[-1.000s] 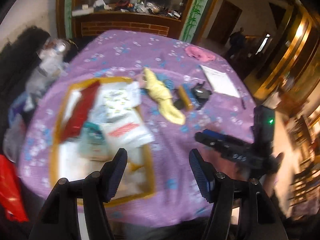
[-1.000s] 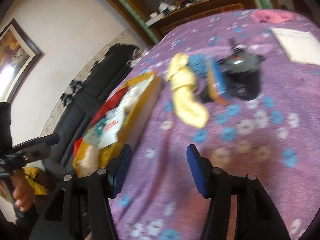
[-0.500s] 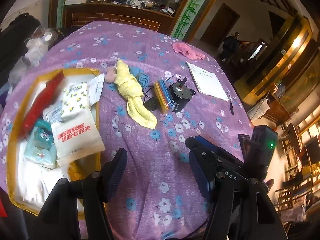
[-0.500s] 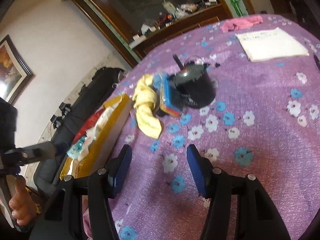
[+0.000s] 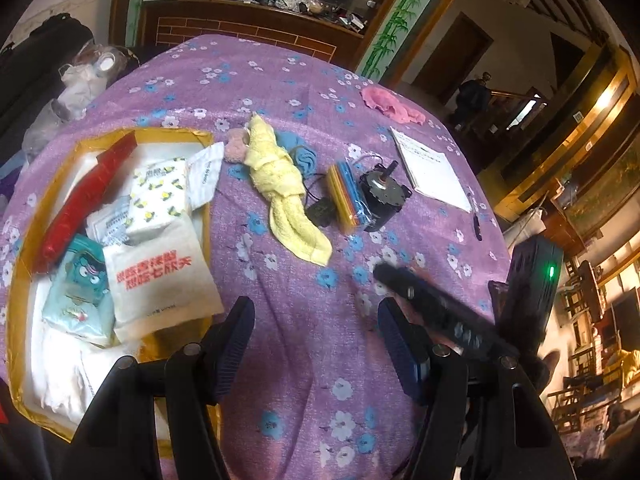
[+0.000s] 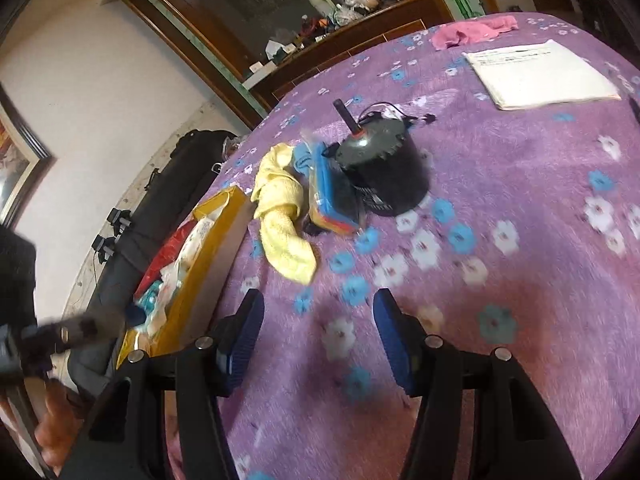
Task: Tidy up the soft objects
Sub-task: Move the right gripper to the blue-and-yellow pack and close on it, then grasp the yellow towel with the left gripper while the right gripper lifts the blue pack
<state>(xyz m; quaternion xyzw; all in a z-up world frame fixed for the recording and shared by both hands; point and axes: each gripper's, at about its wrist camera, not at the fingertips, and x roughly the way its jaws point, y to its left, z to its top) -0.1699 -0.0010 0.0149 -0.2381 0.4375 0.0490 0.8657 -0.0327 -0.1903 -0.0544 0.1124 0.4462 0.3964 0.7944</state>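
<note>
Dim indoor light, warm glare at right, fisheye-warped dark edges, motion blur.

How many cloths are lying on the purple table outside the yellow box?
3: a yellow towel mid-table, a blue cloth partly under it, a pink cloth at the far edge. More may be hidden.

Both tilt downward, nothing between their jaws: the left gripper [image 5: 316, 344] gapes wide, and the right gripper [image 6: 318, 338] likewise, just beside it.
</note>
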